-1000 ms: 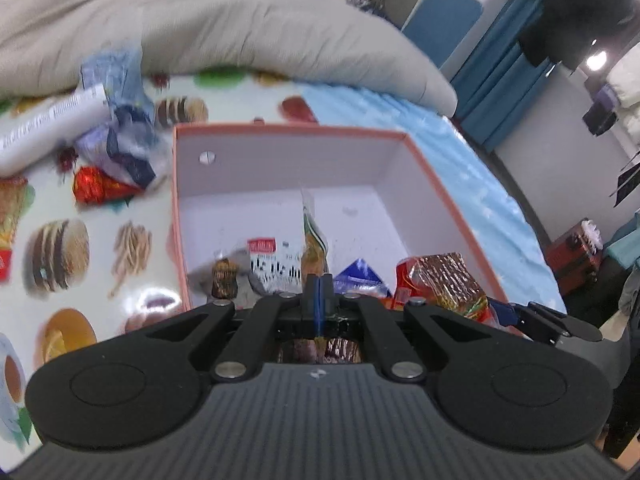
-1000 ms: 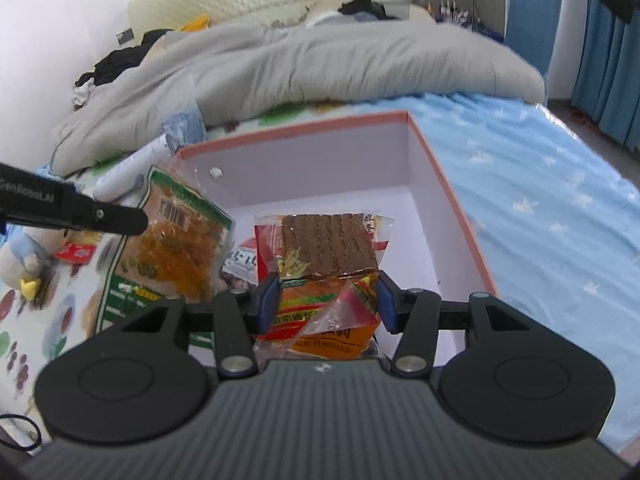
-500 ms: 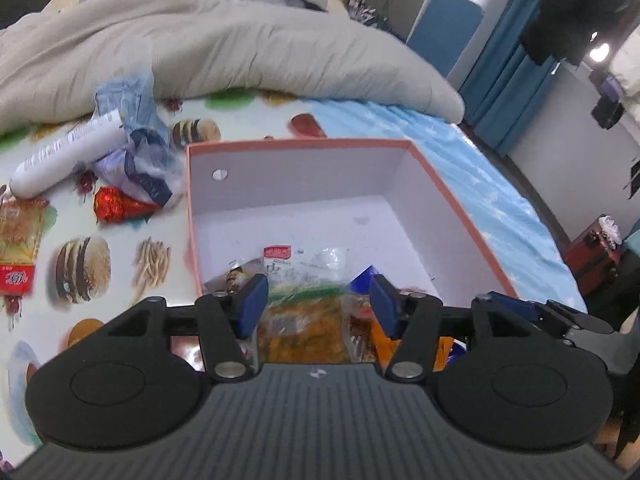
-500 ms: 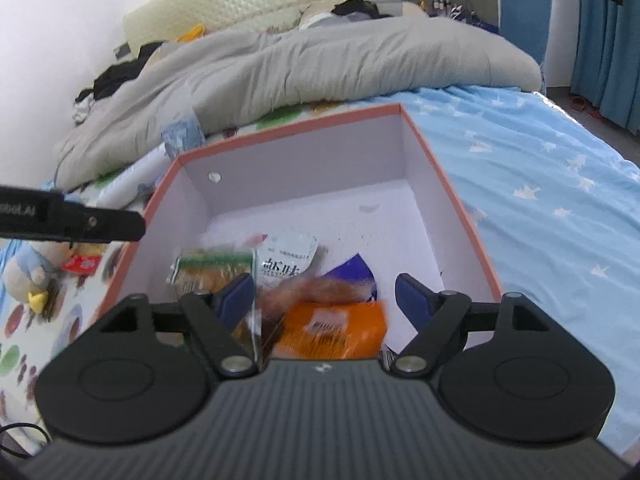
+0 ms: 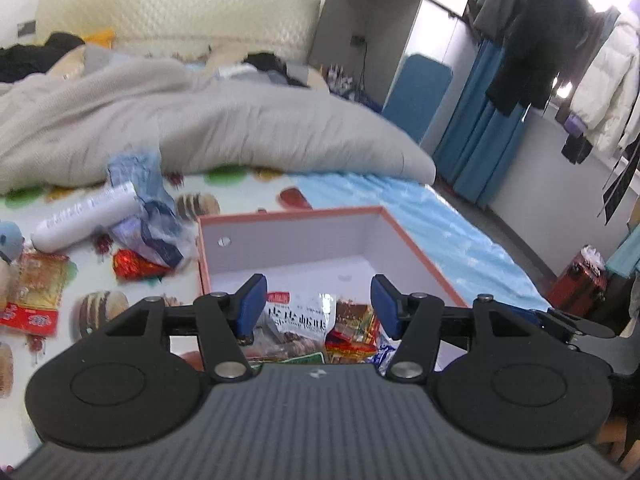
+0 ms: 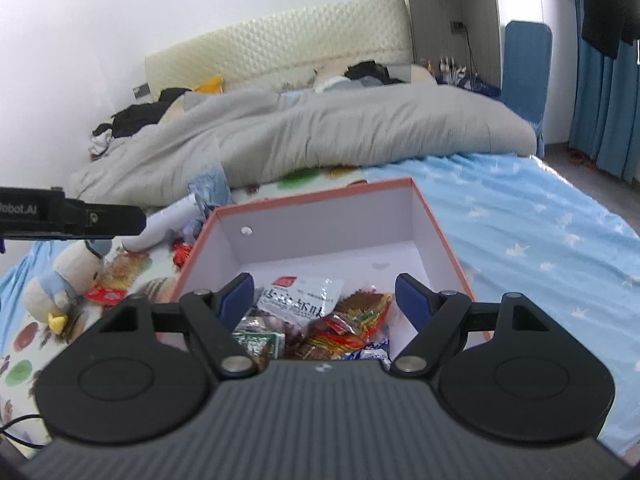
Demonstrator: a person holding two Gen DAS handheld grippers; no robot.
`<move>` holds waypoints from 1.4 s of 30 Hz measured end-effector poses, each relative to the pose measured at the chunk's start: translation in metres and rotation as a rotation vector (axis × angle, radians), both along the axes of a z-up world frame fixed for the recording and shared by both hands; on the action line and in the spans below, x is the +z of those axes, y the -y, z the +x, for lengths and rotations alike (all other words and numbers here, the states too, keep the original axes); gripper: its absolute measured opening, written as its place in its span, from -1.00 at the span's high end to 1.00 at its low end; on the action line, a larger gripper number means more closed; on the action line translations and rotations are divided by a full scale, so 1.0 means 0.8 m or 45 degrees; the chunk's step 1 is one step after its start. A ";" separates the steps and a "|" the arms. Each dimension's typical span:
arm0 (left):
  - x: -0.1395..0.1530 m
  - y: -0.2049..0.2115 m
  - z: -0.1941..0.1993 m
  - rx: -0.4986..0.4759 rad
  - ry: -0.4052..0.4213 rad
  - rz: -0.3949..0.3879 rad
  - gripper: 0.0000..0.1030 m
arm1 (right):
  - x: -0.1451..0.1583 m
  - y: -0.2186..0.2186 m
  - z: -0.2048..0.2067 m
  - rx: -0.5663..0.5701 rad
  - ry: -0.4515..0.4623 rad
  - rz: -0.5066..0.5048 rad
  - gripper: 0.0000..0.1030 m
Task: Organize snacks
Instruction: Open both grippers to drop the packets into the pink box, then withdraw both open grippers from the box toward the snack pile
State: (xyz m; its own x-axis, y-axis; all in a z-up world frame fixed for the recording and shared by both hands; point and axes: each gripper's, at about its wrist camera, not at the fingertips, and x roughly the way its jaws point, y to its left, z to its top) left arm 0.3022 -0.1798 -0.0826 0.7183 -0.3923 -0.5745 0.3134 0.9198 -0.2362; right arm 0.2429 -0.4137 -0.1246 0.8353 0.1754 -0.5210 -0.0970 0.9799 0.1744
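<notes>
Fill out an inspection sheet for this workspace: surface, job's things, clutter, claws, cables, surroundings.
Surface: bed with a food-print mat on the left and a blue star sheet on the right.
Job's things: orange-rimmed box on the bed, several snack packets piled at its near end; more packets on the mat outside it: a red wrapper, an orange packet, crumpled blue bags.
Clutter: white tube, plush toy, grey duvet.
Claws: left claw open, nothing held; right claw open, nothing held; both have just opened over the box.
Cables: thin black cord at the lower left edge.
Surroundings: headboard, blue curtains, hanging coats.
</notes>
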 end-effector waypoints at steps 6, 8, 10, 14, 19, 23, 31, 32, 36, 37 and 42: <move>0.008 -0.020 -0.033 0.037 0.046 -0.015 -0.28 | 0.009 -0.019 -0.025 0.025 0.060 0.001 -0.54; 0.008 -0.027 -0.045 0.020 0.066 -0.015 -0.35 | 0.013 -0.028 -0.034 0.038 0.085 -0.005 -0.54; 0.007 -0.034 -0.057 0.038 0.076 -0.001 -0.42 | 0.015 -0.036 -0.043 0.052 0.102 0.003 -0.54; 0.003 -0.049 -0.080 0.044 0.089 0.008 -0.62 | 0.014 -0.056 -0.061 0.090 0.104 0.003 -0.54; -0.011 -0.081 -0.105 0.086 0.153 0.063 -0.86 | 0.006 -0.079 -0.081 0.119 0.116 0.000 -0.54; -0.027 -0.112 -0.120 0.169 0.152 0.095 -0.89 | -0.005 -0.100 -0.096 0.152 0.138 -0.021 -0.54; -0.048 -0.158 -0.158 0.183 0.133 0.110 -0.92 | -0.020 -0.143 -0.118 0.206 0.108 -0.044 -0.54; -0.051 -0.162 -0.163 0.177 0.133 0.119 -0.92 | -0.023 -0.149 -0.120 0.203 0.105 -0.044 -0.54; -0.062 -0.178 -0.175 0.208 0.101 0.137 -0.92 | -0.032 -0.164 -0.129 0.201 0.080 -0.001 -0.54; -0.065 -0.184 -0.177 0.222 0.088 0.131 -0.92 | -0.035 -0.169 -0.131 0.204 0.069 0.001 -0.54; -0.076 -0.210 -0.181 0.289 0.058 0.127 -0.92 | -0.041 -0.200 -0.148 0.264 0.097 -0.065 -0.54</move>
